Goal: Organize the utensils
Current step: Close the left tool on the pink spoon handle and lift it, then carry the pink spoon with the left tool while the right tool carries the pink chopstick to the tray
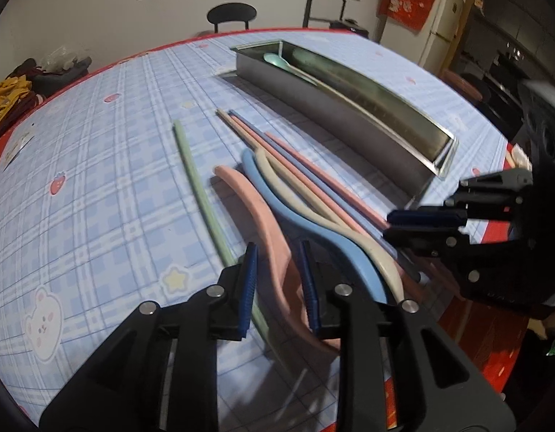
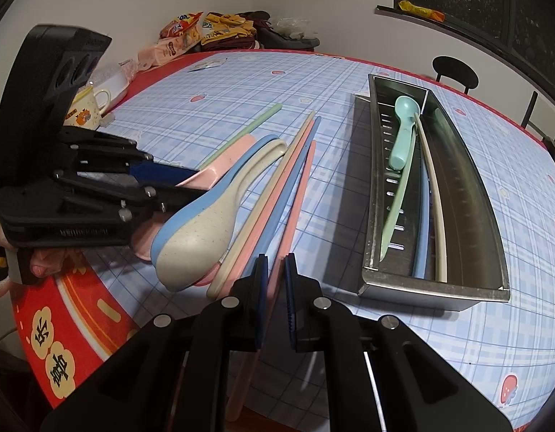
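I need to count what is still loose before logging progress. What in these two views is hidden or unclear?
- Left wrist view: the pink spoon bowl is hidden behind the left gripper.
- Right wrist view: the pink chopstick near end disappears behind the right gripper.
- Left wrist view: the tray wall hides most of its contents; only the green spoon shows.

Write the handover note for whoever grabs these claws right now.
Left claw: open, straddling the pink plastic spoon, not gripping it.
Right claw: shut on a pink chopstick from the table.
Done: the long steel tray holds a mint-green spoon and three chopsticks.
Left: the pink spoon, blue spoon, cream spoon, lone green chopstick and the loose chopstick bundle, all beside the tray.
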